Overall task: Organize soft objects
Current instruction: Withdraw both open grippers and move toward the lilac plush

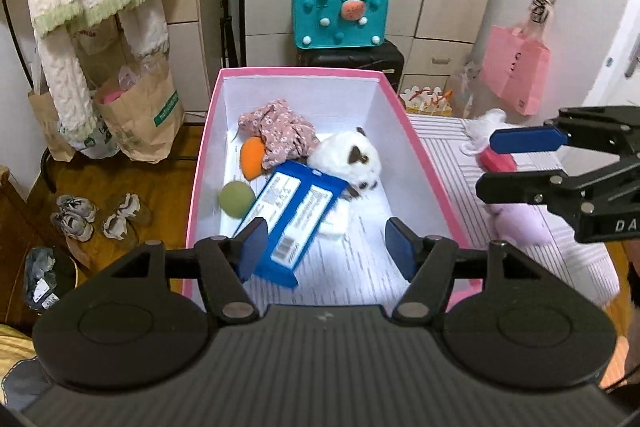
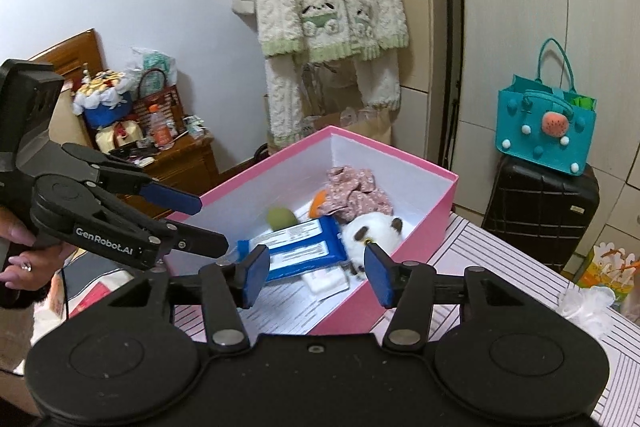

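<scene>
Left wrist view: left claw [image 1: 326, 247] at lower centre, jaws apart, nothing between the pads; it hangs over the near end of the box.
Right claw, same view: at the right edge [image 1: 508, 163], jaws parted, empty, over the striped surface [image 1: 448, 147].
Box: pink outside, white inside [image 1: 404, 115], open, in mid frame, standing on the striped surface.
Box contents: blue pack [image 1: 292, 215] lying flat and skewed at the centre; white plush [image 1: 348, 157] touching its upper right end; floral cloth [image 1: 276, 131] bunched toward the far end; orange toy [image 1: 253, 159] just left of the cloth; green ball [image 1: 236, 199] against the left wall, beside the pack.
Outside the box: pink item [image 1: 498, 161] and lilac plush [image 1: 520, 223] on the surface, right of the box, partly hidden by the right claw.
Right wrist view: right claw [image 2: 316, 277] at lower centre, jaws apart, empty, just before the near wall of the box [image 2: 424, 187]; left claw [image 2: 208, 223] enters from the left, parted, above the box's left end.
Person: a hand [image 2: 24, 259] grips the left claw's handle at the left edge.
Background: teal bag [image 1: 340, 15] on a black suitcase [image 1: 352, 61], upper centre.
</scene>
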Tool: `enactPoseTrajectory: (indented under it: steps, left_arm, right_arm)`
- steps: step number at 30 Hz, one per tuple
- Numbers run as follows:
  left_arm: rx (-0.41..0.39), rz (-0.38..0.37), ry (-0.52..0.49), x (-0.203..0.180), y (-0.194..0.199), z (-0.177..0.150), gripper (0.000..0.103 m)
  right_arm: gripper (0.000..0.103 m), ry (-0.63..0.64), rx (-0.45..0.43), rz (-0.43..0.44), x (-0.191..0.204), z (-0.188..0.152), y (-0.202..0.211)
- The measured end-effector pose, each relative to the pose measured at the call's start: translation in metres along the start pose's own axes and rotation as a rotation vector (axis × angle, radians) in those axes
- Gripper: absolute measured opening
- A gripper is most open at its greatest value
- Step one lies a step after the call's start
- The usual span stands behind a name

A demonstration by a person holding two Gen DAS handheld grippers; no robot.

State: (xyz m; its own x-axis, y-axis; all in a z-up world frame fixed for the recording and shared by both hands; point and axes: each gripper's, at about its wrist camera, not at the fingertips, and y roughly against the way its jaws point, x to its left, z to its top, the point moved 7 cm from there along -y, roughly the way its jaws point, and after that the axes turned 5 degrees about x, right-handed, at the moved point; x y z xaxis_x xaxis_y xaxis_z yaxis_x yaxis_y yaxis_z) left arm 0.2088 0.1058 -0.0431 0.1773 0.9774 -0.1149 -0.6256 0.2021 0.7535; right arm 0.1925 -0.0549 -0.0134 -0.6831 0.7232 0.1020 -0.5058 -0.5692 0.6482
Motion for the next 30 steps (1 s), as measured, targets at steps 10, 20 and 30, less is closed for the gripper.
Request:
enactPoseTrajectory:
  steps: [10,20,30]
  left_arm:
    - [0.009,-0.009,-0.062,-0.022,0.049,-0.028,0.066]
    - [0.029,-0.026,-0.113,-0.047,0.072,-0.046,0.074]
    - [0.055,-0.033,-0.178,-0.079,0.078,-0.065,0.083]
  right_arm:
    - [0.063,0.037,-0.007,0.027,0.024,-0.017,0.053]
    - [0.071,0.045,0.040,0.027,0.029,-0.046,0.081]
    - [0.074,0.035,0.082,-0.012,0.020,-0.084,0.097]
